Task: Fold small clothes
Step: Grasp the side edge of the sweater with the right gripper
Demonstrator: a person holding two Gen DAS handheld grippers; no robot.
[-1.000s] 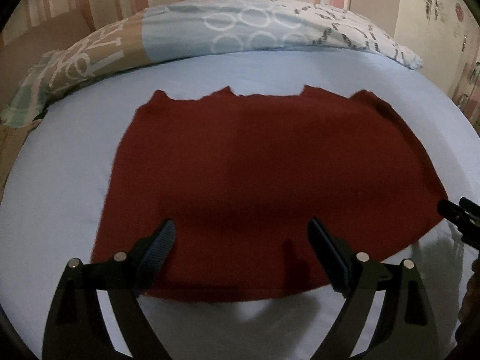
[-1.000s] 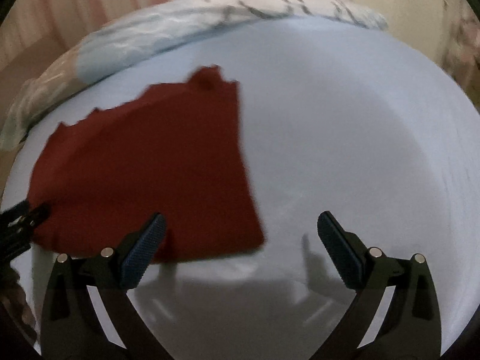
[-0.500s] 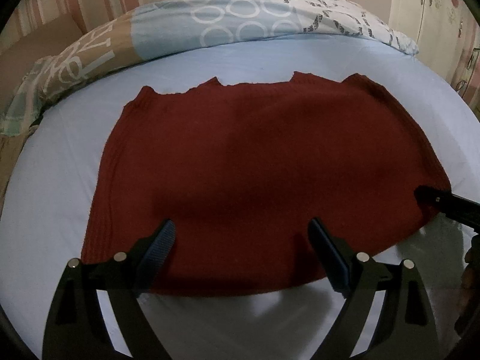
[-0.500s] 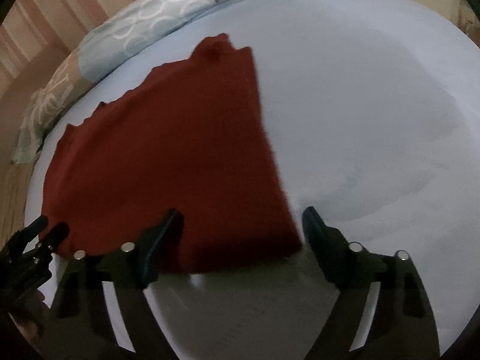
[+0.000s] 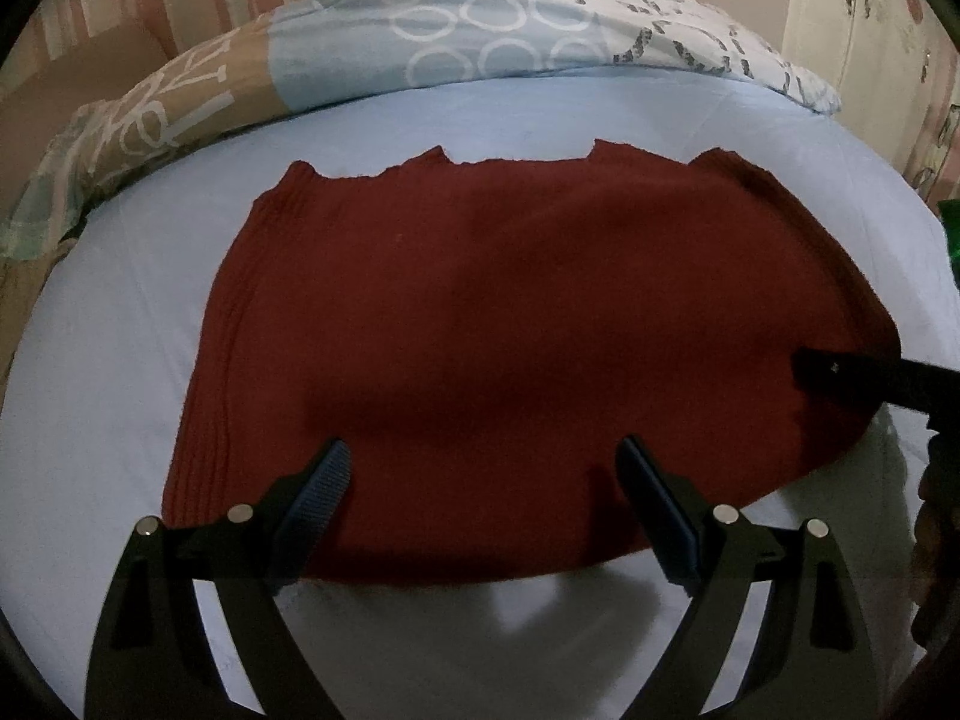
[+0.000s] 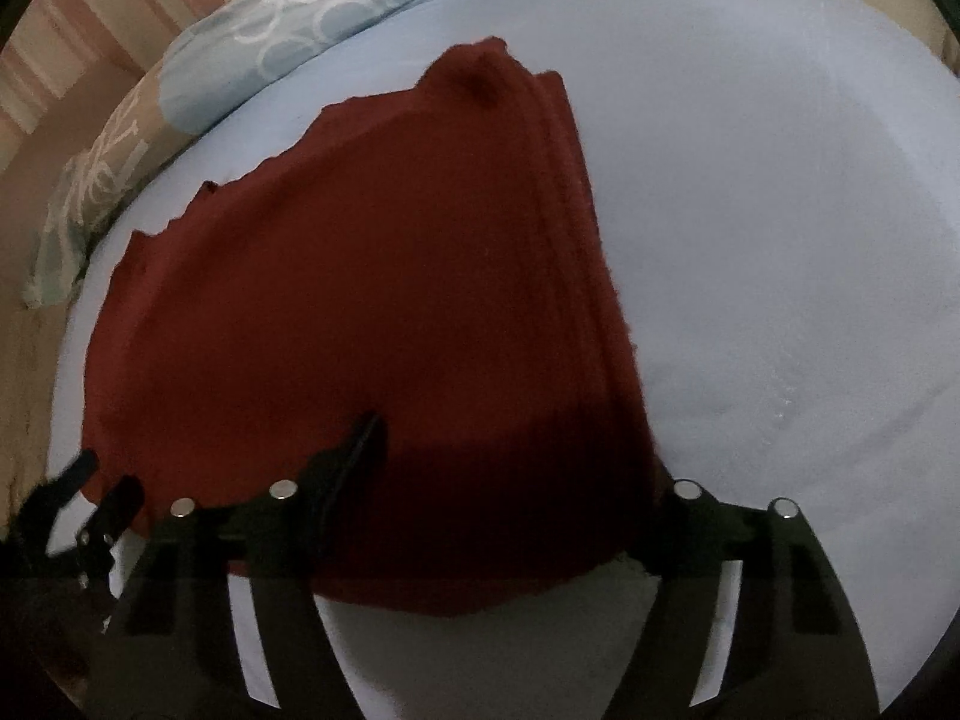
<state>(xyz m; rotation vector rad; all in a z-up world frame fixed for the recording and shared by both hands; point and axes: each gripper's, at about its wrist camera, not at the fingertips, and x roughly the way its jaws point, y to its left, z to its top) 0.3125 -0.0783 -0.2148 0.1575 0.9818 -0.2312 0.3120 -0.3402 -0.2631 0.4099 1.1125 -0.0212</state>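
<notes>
While the right gripper [image 6: 510,480] closes its jaws astride the near right corner of the red garment [image 6: 360,300], nothing is pinched yet, and its right jaw is hidden behind the cloth. If they shut too shallow, I judge the knit may slip free once lifted. The left gripper [image 5: 480,504] hovers with jaws spread above the near hem, the garment flat on the bed [image 5: 108,360] just ahead; an uneven lift could skew the fold.
</notes>
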